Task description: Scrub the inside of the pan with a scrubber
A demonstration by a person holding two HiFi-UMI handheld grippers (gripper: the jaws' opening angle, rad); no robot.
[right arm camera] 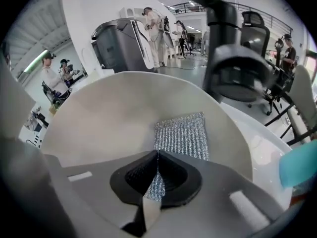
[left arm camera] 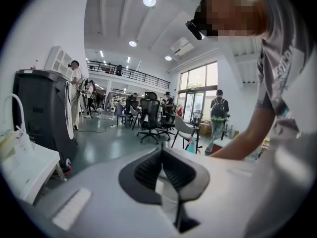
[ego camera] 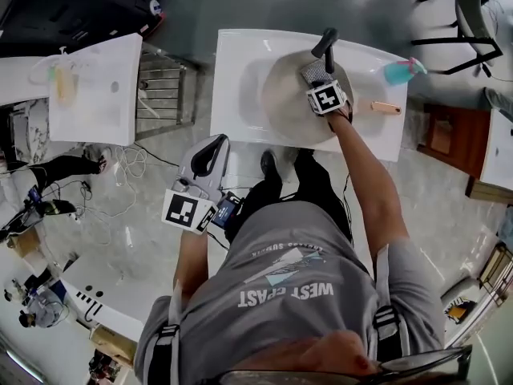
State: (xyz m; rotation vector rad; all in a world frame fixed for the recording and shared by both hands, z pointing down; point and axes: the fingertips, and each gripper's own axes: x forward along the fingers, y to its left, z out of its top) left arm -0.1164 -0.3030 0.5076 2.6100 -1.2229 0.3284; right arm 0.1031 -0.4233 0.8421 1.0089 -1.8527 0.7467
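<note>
A pale round pan [ego camera: 284, 99] with a black handle [ego camera: 325, 42] sits on a white table [ego camera: 240, 62]. My right gripper [ego camera: 318, 77] reaches into the pan from the near side, shut on a silver mesh scrubber [ego camera: 314, 71]. In the right gripper view the scrubber [right arm camera: 181, 133] lies flat against the pan's inner wall [right arm camera: 109, 118], one corner pinched in the right gripper [right arm camera: 157, 155]; the handle [right arm camera: 233, 58] looms above. My left gripper [ego camera: 218, 141] hangs beside the person's hip, off the table, shut and empty. In its own view the left gripper [left arm camera: 161, 150] points out across the room.
A teal spray bottle [ego camera: 403, 70] and a wooden-handled brush [ego camera: 385, 107] lie right of the pan. A second white table [ego camera: 96, 87] stands to the left with a metal rack [ego camera: 164, 95] between. Cables [ego camera: 120, 175] trail on the floor. Office chairs [left arm camera: 148, 115] stand further off.
</note>
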